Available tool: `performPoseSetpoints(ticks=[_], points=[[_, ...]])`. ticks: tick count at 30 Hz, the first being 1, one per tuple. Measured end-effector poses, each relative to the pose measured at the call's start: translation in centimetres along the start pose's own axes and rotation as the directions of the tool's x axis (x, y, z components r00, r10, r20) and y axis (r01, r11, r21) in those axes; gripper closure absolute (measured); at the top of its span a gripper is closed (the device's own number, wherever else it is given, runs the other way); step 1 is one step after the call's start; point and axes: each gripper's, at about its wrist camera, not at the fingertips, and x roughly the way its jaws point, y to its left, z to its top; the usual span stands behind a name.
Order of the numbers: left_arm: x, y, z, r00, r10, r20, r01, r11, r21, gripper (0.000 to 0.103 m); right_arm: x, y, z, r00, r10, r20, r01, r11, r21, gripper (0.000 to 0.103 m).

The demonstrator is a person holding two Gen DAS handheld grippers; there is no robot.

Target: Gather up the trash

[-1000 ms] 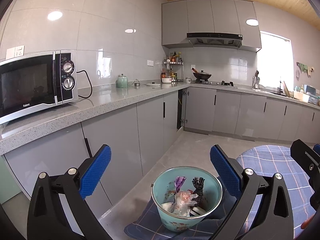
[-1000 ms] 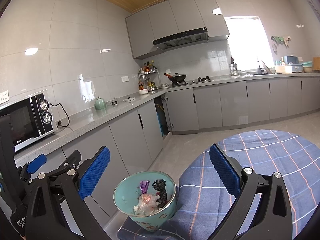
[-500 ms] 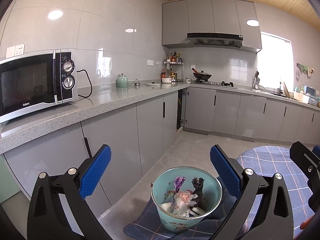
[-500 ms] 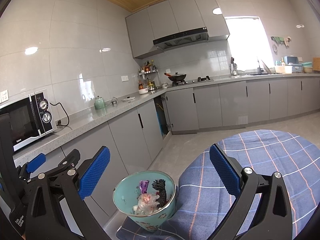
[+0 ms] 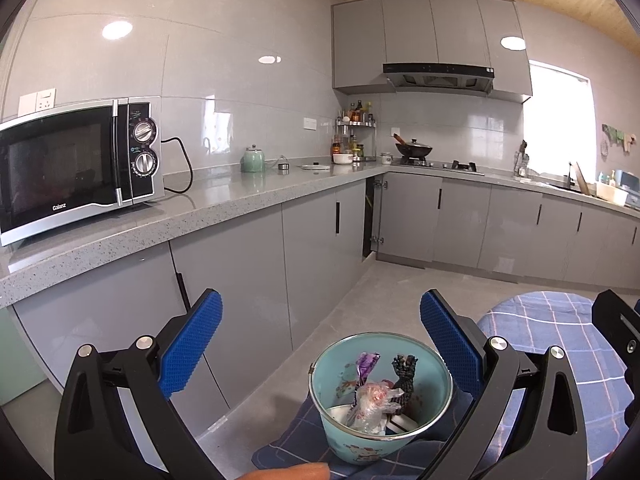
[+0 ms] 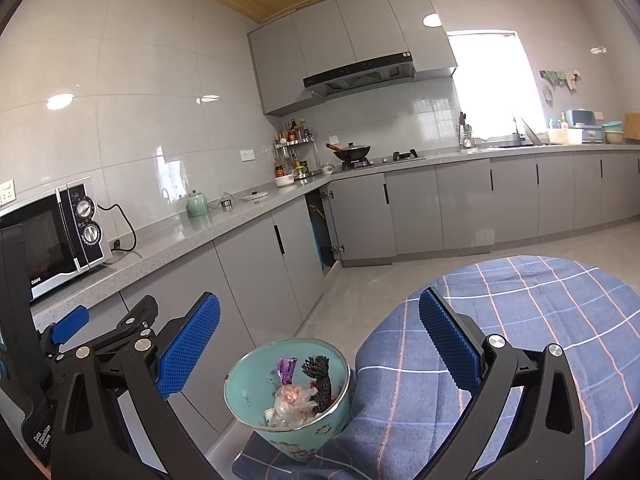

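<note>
You're holding both grippers spread and empty: left gripper (image 5: 320,354), right gripper (image 6: 319,354). Teal trash pail (image 5: 352,446) is sitting at 6 o'clock, nearer your left.

bright daylight from blown-out window (image 6: 494,84); sharp, fisheye-warped edges.

Black frames, blue textured fingers (image 5: 192,340), silver screws
</note>
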Motion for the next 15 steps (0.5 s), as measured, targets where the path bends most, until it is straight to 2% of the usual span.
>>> performPoseSetpoints(ticks=[6,10,15], points=[[1.3,0.7,-0.4,0.988,-0.120,-0.099,0.113,0.991,-0.074,0.006,0.0,0.0,-0.2,1.000,-0.002,-0.003,0.002,1.000,-0.004,0.005],[1.2,0.2,-0.5,0.991,-0.098,-0.088,0.094,0.994,-0.048,0.006,0.1,0.0,-0.2,1.000,-0.002,-0.007,0.002,1.000,-0.001,0.005],[0.9,0.0,-0.4,0.997,-0.039,-0.062,0.037,0.999,-0.025,0.006,0.3,-0.4,-0.2,1.000,-0.015,-0.018,0.015,1.000,0.004,0.005]])
